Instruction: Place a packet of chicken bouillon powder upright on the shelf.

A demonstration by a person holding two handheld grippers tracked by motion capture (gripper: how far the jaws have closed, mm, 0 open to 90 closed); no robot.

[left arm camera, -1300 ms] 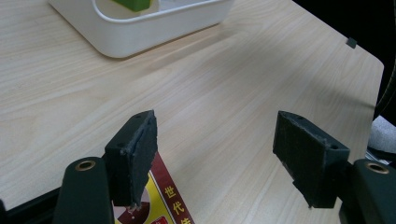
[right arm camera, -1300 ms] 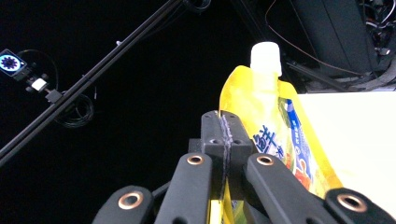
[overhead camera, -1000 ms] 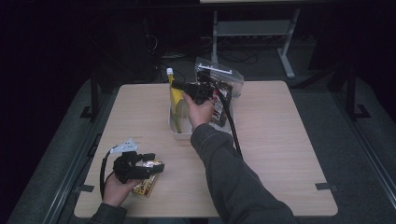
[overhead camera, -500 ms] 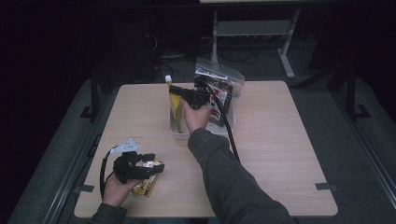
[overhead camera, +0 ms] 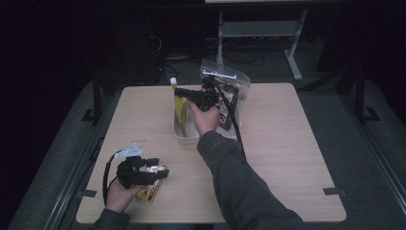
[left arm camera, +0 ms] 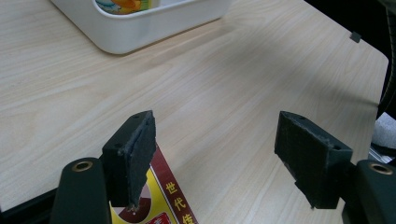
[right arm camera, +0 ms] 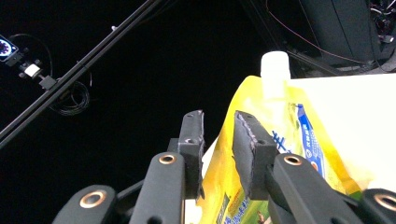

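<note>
Yellow pouch (right arm camera: 275, 135) stands released in the tub; right claw (right arm camera: 218, 140) has just been spreading.

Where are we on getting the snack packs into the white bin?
Done: yellow spouted pouch stands in the white bin. In hand: right gripper jaws have just been opening, a small gap showing, pouch edge beside them. Left: red-and-yellow packet lies on the table under the open left gripper.

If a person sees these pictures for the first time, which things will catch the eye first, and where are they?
First comes the yellow spout pouch, standing upright in the white tray at the far middle of the table. The right gripper is at the pouch's edge; its jaws have just been opening, with the edge between them. At the near left corner, the left gripper hovers open over a red and yellow packet.
</note>
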